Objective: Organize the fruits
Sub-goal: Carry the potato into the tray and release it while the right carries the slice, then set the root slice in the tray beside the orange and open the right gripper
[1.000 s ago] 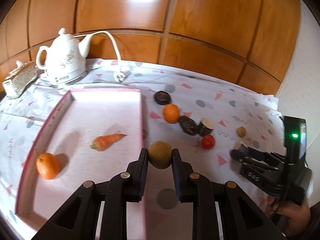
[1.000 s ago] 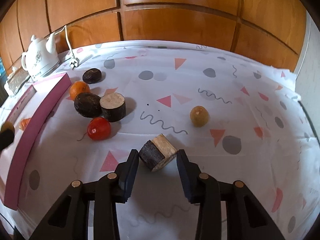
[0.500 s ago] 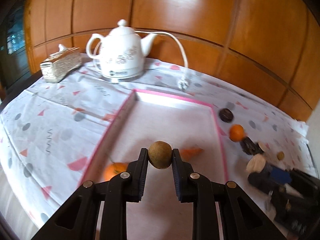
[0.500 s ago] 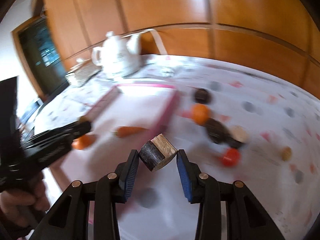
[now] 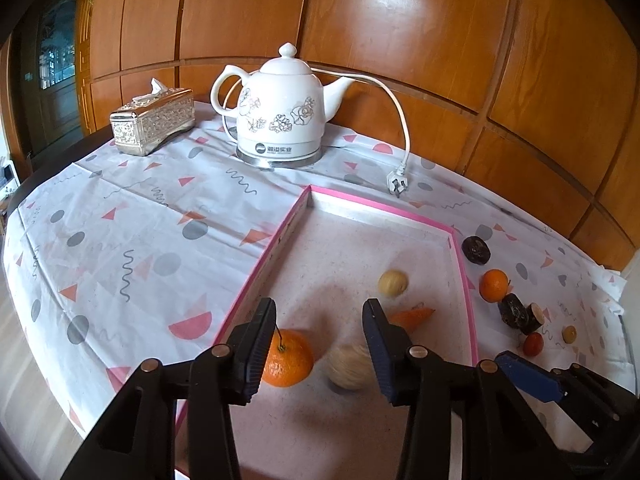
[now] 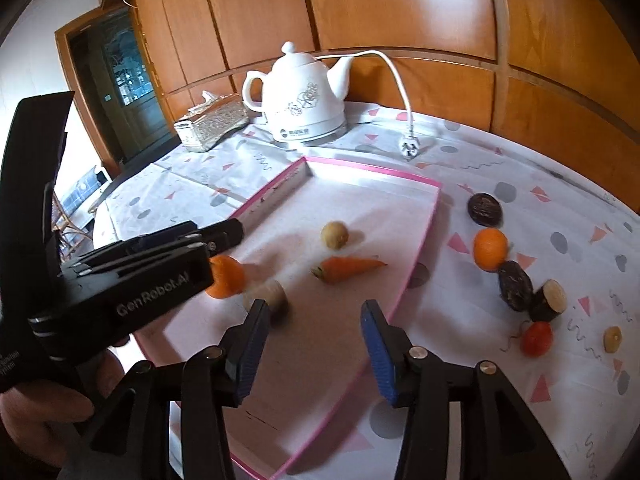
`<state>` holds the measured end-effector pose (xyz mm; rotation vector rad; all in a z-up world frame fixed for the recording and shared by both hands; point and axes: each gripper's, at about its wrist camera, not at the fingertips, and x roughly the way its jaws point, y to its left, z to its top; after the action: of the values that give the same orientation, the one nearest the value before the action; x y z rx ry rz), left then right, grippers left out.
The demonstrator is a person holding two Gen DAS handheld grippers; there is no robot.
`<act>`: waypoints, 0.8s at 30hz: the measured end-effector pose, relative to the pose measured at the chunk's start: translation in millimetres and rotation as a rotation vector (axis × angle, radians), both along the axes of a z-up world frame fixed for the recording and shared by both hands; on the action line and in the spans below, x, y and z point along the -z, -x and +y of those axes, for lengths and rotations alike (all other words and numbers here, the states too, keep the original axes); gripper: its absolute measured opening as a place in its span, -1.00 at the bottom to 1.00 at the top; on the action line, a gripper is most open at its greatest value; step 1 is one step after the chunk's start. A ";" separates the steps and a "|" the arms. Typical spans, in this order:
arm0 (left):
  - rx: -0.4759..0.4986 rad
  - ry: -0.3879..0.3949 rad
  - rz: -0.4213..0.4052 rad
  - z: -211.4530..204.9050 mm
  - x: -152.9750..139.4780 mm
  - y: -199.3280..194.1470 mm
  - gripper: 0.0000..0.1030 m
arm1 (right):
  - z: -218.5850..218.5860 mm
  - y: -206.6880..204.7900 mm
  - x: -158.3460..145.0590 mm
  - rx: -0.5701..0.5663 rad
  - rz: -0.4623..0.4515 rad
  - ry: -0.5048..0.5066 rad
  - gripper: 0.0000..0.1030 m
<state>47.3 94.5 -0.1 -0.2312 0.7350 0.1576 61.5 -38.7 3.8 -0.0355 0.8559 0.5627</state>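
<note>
Left wrist view, left claw (image 5: 319,302): released. Its jaws have just been opening and stand apart over the tray, with nothing pressed between the pads.
Right claw (image 6: 314,303): also released, jaws just opened and nothing gripped. It hovers over the near part of the tray, just beside the left claw.
Between and below the jaws: a pale piece (image 5: 350,366) lies on the tray floor. It is blurred, so it may be rolling. From the right wrist view it looks like a cut chunk with a dark side, though I cannot be sure.
Tray (image 5: 466,280): pink-rimmed. Besides that piece it holds an orange (image 5: 286,358) at the near left, a carrot (image 5: 412,316) and a round tan fruit (image 5: 393,283) farther in.
Surface (image 5: 120,220): patterned cloth. To the right of the tray lie a dark round fruit (image 6: 485,210), a second orange (image 6: 490,249) touching a dark piece (image 6: 515,286), a cut piece (image 6: 549,300) against that, a red fruit (image 6: 537,338) and a small tan fruit (image 6: 612,338) a little apart.
Step in hand: judged as the release into the tray, with both claws emptied.
Progress: roughly halfway, with four things in the tray and six on the cloth.
Next move: lift clear of the rim, swing right to the loose group, and take an outlying fruit first, since the clustered ones could be nudged.
</note>
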 end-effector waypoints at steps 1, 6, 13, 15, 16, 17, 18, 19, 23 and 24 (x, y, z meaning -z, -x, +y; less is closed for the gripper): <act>0.001 0.000 0.001 -0.8 0.2 0.4 -0.11 | -4.2 0.3 0.4 0.015 -0.002 0.004 -0.06; 0.023 0.007 -0.008 -9.1 -2.7 4.0 -0.06 | -28.7 1.1 2.4 0.098 -0.008 0.010 -0.06; 0.101 0.012 -0.008 -33.0 -5.0 5.5 -0.02 | -88.1 4.1 12.3 0.270 0.008 0.017 -0.06; 0.128 0.011 -0.010 -41.4 -5.7 5.8 -0.02 | -106.7 5.0 16.7 0.317 0.022 0.017 -0.06; 0.139 0.009 -0.011 -45.3 -6.4 6.4 -0.02 | -118.2 5.2 19.3 0.347 0.029 0.019 -0.06; 0.152 0.005 -0.011 -49.3 -6.9 6.5 -0.02 | -126.4 5.9 21.4 0.367 0.033 0.019 -0.06; 0.165 0.003 -0.011 -53.5 -7.1 6.4 -0.02 | -131.5 6.4 22.4 0.380 0.035 0.020 -0.06; 0.178 0.002 -0.010 -57.8 -7.2 6.2 -0.02 | -138.8 7.1 24.0 0.398 0.037 0.023 -0.06; 0.225 0.004 -0.005 -74.2 -7.1 5.6 -0.02 | -166.1 8.8 29.8 0.468 0.050 0.027 -0.06; 0.233 0.005 -0.002 -77.5 -6.9 5.4 -0.02 | -171.0 8.9 31.2 0.483 0.053 0.029 -0.06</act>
<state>42.0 17.0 6.9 -0.1487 0.7546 -0.0653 52.7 -209.7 -27.4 0.1571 0.8859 0.0986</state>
